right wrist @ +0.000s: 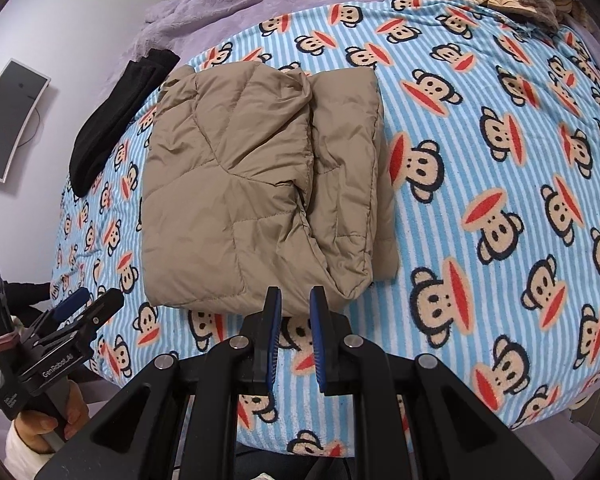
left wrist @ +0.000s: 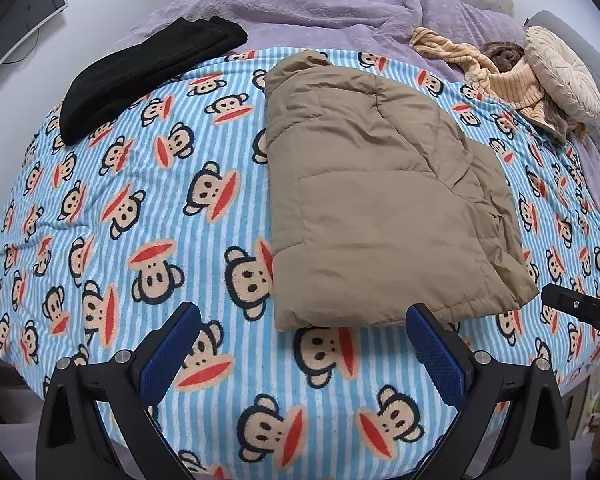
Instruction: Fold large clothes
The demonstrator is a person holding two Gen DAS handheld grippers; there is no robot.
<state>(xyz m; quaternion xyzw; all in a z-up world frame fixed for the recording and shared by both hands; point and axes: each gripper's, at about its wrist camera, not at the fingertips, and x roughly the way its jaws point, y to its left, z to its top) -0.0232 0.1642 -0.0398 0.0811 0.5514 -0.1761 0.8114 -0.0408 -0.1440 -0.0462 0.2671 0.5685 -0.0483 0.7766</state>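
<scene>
A tan quilted jacket [left wrist: 376, 196] lies folded into a rough rectangle on the blue striped monkey-print blanket [left wrist: 140, 216]. It also shows in the right wrist view [right wrist: 260, 184]. My left gripper [left wrist: 304, 320] is open and empty, just short of the jacket's near edge. My right gripper [right wrist: 295, 300] has its pads a narrow gap apart with nothing between them, right at the jacket's near edge. The left gripper also shows at lower left in the right wrist view [right wrist: 88, 304], and the right gripper's tip shows at the right edge of the left wrist view [left wrist: 580, 304].
A folded black garment [left wrist: 140, 76] lies at the far left of the bed. A heap of beige striped clothes [left wrist: 496, 72] and a round cream cushion [left wrist: 564, 72] lie at the far right. A purple blanket [left wrist: 320, 12] covers the far side. The bed's near edge is just below the grippers.
</scene>
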